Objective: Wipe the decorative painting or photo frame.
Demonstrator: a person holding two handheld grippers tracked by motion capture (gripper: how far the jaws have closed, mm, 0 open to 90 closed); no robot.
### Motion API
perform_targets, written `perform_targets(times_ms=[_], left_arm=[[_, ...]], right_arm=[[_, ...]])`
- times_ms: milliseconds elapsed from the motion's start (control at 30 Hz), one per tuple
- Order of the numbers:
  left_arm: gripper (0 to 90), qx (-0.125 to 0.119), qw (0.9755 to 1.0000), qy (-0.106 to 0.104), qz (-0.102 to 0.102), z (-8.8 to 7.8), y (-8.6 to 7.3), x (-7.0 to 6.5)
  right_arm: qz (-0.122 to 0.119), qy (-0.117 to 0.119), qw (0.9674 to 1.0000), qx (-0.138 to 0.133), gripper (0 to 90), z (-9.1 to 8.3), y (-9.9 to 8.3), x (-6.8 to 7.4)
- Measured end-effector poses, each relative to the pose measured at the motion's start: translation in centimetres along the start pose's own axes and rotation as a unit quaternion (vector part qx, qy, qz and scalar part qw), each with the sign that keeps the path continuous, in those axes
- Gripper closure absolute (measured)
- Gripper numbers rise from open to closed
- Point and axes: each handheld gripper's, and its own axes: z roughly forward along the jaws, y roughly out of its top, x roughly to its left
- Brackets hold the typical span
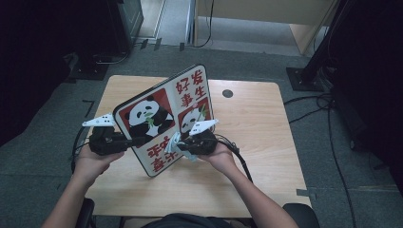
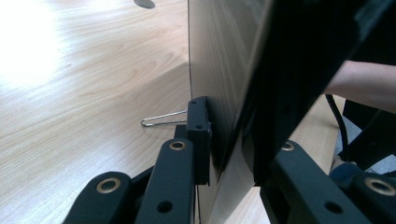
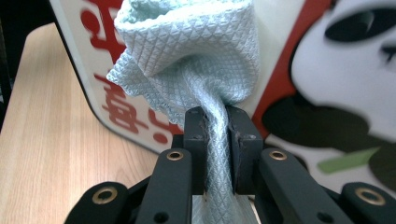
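While the panda board is being wiped, the following handling notes are applying, ordered from the person's side outward.

Right hand-held gripper: jaws are clamping shut on a gathered neck of the cloth; the bunched head of the cloth is pressing against the printed face of the panda board.

Cloth handling: soft, light, textured weave; it is bunching freely, so it is likely gripping best at the gathered neck, as now. Judged risk: the loose folds are likely to drag or slip out under hard rubbing.

Left hand-held gripper: jaws are closing on the board's left edge, one pad on the wood-grain back, one on the dark front side; a black binder clip with a wire handle is sitting on the same edge just beyond the pad.

Panda board handling: stiff, flat, thin and probably light; the glossy face is looking slippery, so an edge grip is suiting it best.

Board position: in the high view the panda board is standing tilted on its lower edge on the desk, between the left hand-held gripper and the right hand-held gripper.

Cloth position: cloth is touching the board's lower right face.

Desk, far side: a dark round hole is lying well apart from the board.
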Motion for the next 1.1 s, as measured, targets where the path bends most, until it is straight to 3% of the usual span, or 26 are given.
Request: perform_targets(times_ms=[67, 333, 567, 733, 1100], left_arm=[[78.9, 0.000, 1.0000, 0.000, 0.000, 0.0, 0.0, 0.0], [79.1, 0.000, 1.0000, 0.003, -0.002, 0.0, 0.0, -0.1], [79.1, 0.000, 1.0000, 0.003, -0.004, 0.0, 0.0, -0.2], [79.0, 0.001, 1.0000, 0.002, -0.005, 0.0, 0.1, -0.1], [79.2, 0.001, 1.0000, 0.005, -0.003, 0.0, 0.1, -0.1]], right_arm=[[0.005, 0.007, 1.0000, -0.002, 80.0, 0.2, -0.5, -0.2], [-0.006, -0.001, 0.9999, 0.008, 80.1, 0.7, -2.0, -0.4], [0.003, 0.001, 0.9997, 0.025, 80.1, 1.2, -3.2, -0.5], [0.007, 0.004, 0.9997, 0.023, 80.1, 1.3, -3.4, -0.7], [0.025, 0.013, 0.9984, 0.050, 80.4, 1.0, -2.9, -0.8]])
